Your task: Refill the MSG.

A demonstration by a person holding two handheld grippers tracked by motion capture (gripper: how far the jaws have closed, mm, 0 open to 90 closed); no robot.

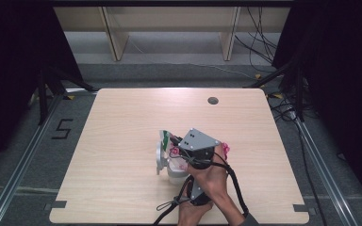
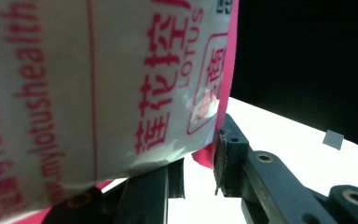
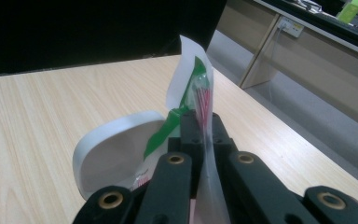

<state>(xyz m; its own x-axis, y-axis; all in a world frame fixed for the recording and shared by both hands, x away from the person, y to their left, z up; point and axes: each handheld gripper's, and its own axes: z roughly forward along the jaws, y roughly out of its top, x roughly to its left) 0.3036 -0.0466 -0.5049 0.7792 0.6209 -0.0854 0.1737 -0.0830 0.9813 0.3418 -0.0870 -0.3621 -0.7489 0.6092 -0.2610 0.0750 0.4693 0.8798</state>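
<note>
R gripper (image 3: 204, 122) jaws clamped on seal film (image 3: 193, 79), L gripper (image 2: 199, 164) – pink-print tub (image 2: 88, 88)

Black-jawed right gripper (image 3: 204, 128) shows brass-ringed pivot screws, a grey three-cornered plate on top and black looping cables (image 1: 235, 186) at lower centre.

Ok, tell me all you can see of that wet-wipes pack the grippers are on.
The wet-wipes pack is a soft white plastic pouch with pink edges and red print, including the word LOTUS. Its white hinged lid stands open. It sits near the table's middle. The left gripper clamps the pack's pink edge; the right gripper is shut on a thin white sheet with green and red marks rising from it.
</note>
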